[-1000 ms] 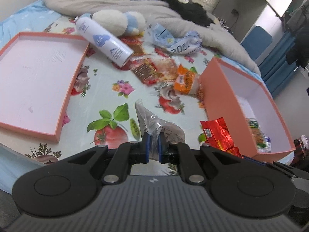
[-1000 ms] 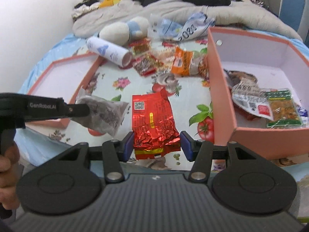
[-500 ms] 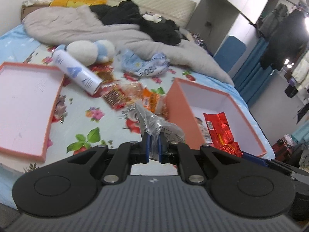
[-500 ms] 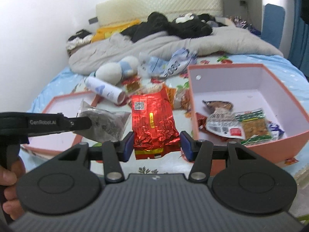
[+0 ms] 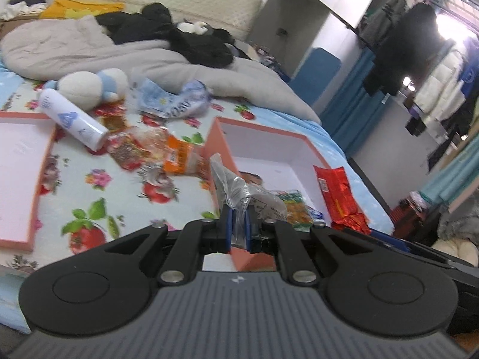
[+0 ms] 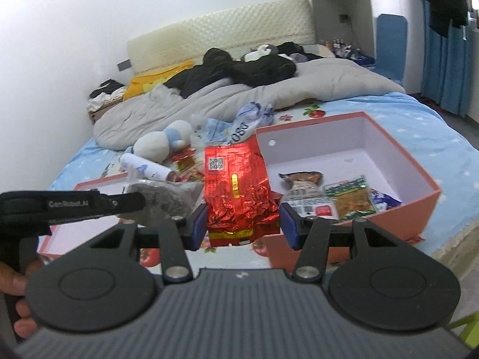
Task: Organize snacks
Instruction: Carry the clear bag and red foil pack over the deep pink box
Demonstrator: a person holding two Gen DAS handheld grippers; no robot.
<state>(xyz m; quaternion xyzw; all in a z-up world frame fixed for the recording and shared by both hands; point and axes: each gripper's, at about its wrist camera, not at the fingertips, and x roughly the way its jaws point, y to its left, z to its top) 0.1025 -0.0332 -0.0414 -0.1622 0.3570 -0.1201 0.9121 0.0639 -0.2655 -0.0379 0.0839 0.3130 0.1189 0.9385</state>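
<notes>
Red foil packet (image 6: 236,191) sits pinched between the blue pads of the right gripper (image 6: 244,226), jaws about half spread, held above the bed in front of the coral box (image 6: 419,176). A QR code shows on its label. The left gripper (image 5: 236,233) is pressed nearly together on a clear plastic snack bag (image 5: 239,188). "GenRobot.AI" reads on the left gripper's side, seen only from the right wrist; only the left wrist view shows hanging clothes (image 5: 413,51).

Box lid (image 5: 18,161) cut off left.
</notes>
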